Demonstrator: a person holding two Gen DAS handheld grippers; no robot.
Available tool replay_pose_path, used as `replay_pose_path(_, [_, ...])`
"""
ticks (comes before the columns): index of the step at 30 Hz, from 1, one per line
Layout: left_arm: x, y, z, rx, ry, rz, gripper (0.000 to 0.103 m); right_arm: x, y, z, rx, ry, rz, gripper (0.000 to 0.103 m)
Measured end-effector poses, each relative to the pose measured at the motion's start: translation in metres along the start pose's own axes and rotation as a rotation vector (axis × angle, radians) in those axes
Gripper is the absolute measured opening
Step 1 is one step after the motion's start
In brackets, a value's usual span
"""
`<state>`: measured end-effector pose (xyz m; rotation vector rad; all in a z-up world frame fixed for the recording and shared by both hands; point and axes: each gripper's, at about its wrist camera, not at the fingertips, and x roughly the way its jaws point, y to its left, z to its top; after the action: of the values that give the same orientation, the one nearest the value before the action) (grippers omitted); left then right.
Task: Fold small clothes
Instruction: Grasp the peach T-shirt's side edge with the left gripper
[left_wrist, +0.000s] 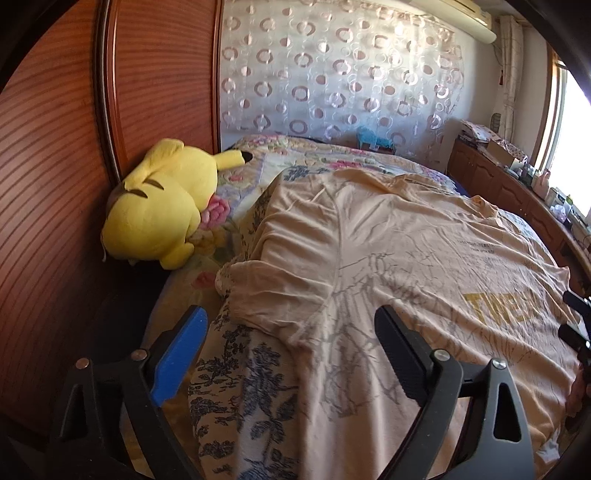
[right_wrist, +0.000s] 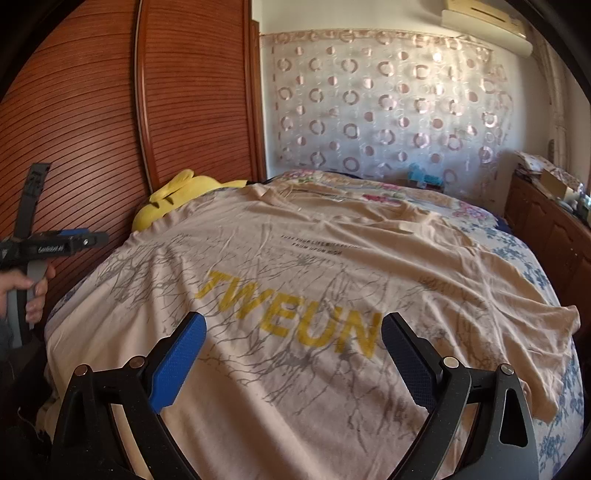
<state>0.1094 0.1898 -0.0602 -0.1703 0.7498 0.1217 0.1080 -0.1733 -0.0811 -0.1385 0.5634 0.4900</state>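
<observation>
A peach T-shirt (left_wrist: 388, 236) with grey branch print and yellow lettering (right_wrist: 291, 314) lies spread over the bed, front side up. Its left sleeve (left_wrist: 258, 295) is bunched in wrinkles. My left gripper (left_wrist: 291, 317) hovers open over that sleeve and armpit area, nothing between its fingers. The right gripper (right_wrist: 293, 321) stands open above the shirt (right_wrist: 332, 258), framing the yellow letters without touching cloth. In the right wrist view the left gripper (right_wrist: 55, 243) shows at the far left, held by a hand (right_wrist: 22, 291).
A yellow plush toy (left_wrist: 159, 206) lies against the wooden wardrobe (left_wrist: 55, 166) at the bed's left. A floral bedspread (left_wrist: 240, 406) covers the bed. A wooden cabinet (right_wrist: 546, 229) with clutter runs along the right, under a bright window (left_wrist: 569, 122). A dotted curtain (right_wrist: 388, 110) hangs behind.
</observation>
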Motion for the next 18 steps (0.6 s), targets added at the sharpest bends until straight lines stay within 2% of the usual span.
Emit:
replay_pose_path(4, [0.017,0.02,0.006,-0.047,0.061,-0.013,0.079,-0.002,-0.003,0.001,-0.039,0.032,0.002,0.096])
replay_pose_path(10, [0.048,0.028,0.011,-0.072,0.147,-0.035,0.066,-0.003,-0.013,0.005,-0.036,0.059,0.005,0.096])
replay_pose_path(15, [0.066,0.031,0.02,-0.092,0.207,-0.067,0.064,-0.002,-0.01,0.006,-0.047,0.08,-0.003,0.096])
replay_pose_path(17, [0.068,0.032,0.023,-0.101,0.214,-0.087,0.059,-0.002,-0.008,0.007,-0.056,0.078,-0.01,0.096])
replay_pose_path(18, [0.068,0.033,0.023,-0.11,0.216,-0.109,0.052,0.001,-0.005,0.008,-0.06,0.074,-0.015,0.096])
